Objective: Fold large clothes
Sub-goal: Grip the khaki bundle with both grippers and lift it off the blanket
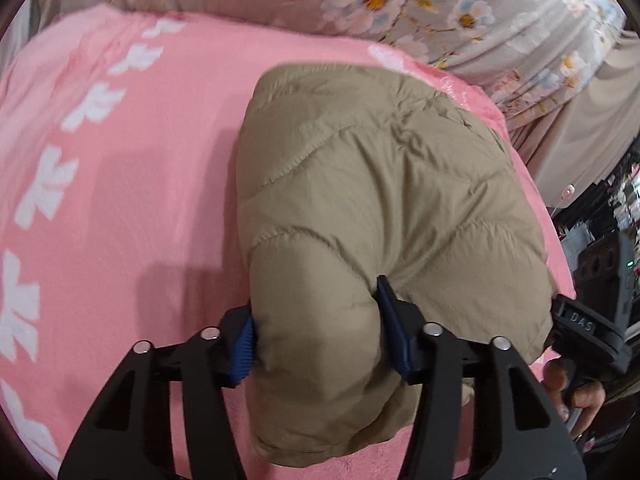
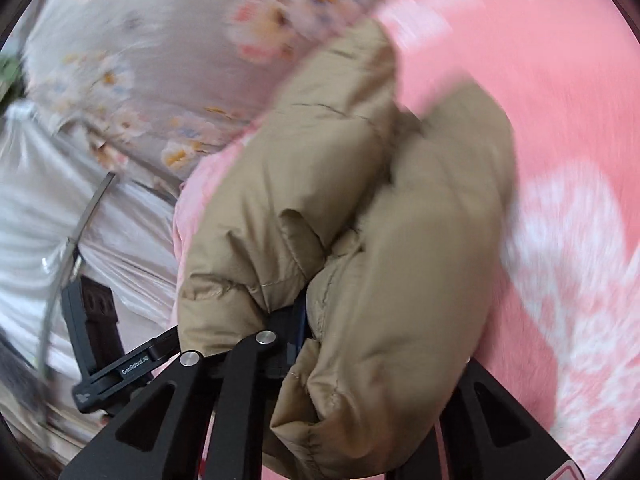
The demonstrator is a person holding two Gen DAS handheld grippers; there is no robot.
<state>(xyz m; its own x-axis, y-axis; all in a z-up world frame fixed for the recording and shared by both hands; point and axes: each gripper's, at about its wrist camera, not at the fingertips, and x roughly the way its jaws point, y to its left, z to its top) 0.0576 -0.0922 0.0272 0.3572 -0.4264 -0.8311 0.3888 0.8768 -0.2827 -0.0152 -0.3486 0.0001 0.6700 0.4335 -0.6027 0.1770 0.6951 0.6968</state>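
Gripping tan puffer jacket (image 1: 384, 184), both grippers' jaws clamped, pink bedspread (image 1: 132, 152) beneath

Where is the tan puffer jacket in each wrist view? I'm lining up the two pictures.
Left wrist view: the tan puffer jacket fills the centre and right, bunched between the left gripper pads.
Right wrist view: the jacket runs through the centre to the bottom, clamped in the right gripper.
Shared landmark: the pink blanket underneath.
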